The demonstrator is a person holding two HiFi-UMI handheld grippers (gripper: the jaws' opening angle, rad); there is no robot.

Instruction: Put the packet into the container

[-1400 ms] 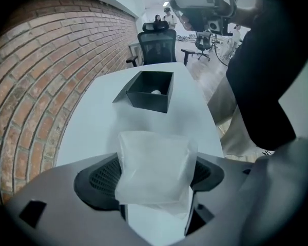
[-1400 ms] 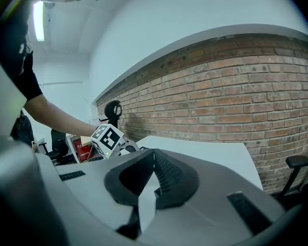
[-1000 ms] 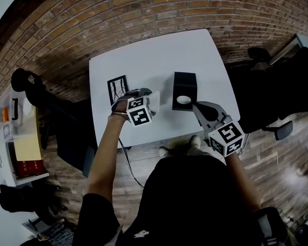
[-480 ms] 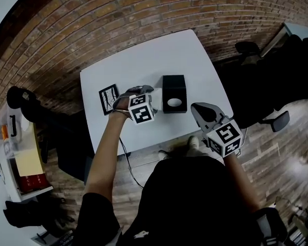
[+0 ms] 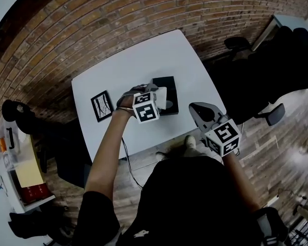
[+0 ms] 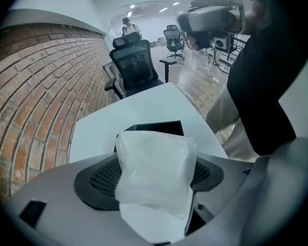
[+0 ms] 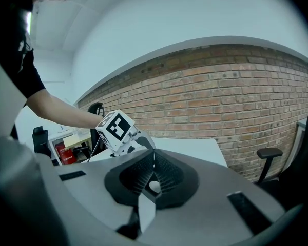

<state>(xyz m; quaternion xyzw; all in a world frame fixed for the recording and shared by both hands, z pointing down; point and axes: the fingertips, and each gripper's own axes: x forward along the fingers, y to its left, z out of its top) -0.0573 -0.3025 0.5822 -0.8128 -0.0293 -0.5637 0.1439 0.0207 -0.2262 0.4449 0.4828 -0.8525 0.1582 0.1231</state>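
Observation:
A white packet [image 6: 155, 170] is pinched between the jaws of my left gripper [image 6: 155, 181], which is shut on it. In the head view the left gripper [image 5: 153, 93] holds the packet [image 5: 161, 93] over the left side of the black open-topped container [image 5: 169, 86] on the white table [image 5: 143, 60]. The left gripper view shows the container [image 6: 156, 128] just beyond the packet. My right gripper [image 5: 196, 108] hovers off the table's right front corner, its jaws [image 7: 154, 157] pressed together with nothing between them.
A black card with white markings [image 5: 101, 105] lies on the table left of the container. Office chairs [image 5: 238, 44] stand to the right, one [image 6: 136, 68] beyond the table's far end. A brick wall runs along the far side. A shelf with boxes [image 5: 20, 173] stands at left.
My left gripper has carried the packet rightward from beside the card to over the container's left side. The right gripper has stayed near the table's front right corner.

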